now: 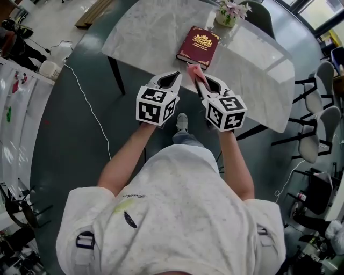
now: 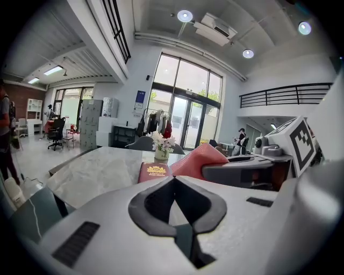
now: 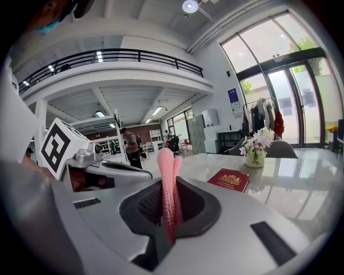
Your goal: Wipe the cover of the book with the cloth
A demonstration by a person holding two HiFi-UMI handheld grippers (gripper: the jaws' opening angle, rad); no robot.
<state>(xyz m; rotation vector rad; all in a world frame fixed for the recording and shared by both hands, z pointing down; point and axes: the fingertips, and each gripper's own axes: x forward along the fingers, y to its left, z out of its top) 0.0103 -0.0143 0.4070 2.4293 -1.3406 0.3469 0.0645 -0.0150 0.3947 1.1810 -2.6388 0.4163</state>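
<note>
A dark red book with a gold crest lies flat on the white marble table; it also shows in the left gripper view as the book and in the right gripper view as the book. My right gripper is shut on a pink cloth, which sticks up between its jaws as the cloth. It hovers just short of the book's near edge. My left gripper is shut and empty beside it, left of the cloth.
A small vase of flowers stands on the table just beyond the book. Grey chairs line the right side. A white cable runs over the dark floor at left. People stand far off in the hall.
</note>
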